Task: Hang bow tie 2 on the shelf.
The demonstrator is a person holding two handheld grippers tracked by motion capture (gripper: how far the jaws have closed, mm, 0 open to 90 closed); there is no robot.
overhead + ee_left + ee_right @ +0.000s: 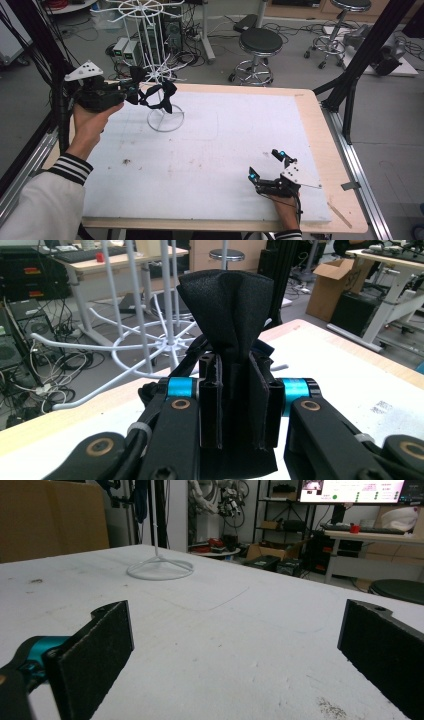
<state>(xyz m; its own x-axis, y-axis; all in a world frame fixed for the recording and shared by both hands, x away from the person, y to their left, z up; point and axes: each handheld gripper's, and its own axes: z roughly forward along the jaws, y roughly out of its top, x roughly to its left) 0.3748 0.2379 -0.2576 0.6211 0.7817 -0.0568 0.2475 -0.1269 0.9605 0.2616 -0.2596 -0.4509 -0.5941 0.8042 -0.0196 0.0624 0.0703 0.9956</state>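
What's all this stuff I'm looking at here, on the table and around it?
black fabric strip: one, black, pinched in the left gripper beside the rack
white wire rack: one, white, round base on the table's far left
white foam mat: one, white, covers the wooden table
round stools: two, black seats, on the floor beyond the table
left gripper: one, black, raised at far left, shut on the strip
right gripper: one, black, low at near right, jaws wide apart
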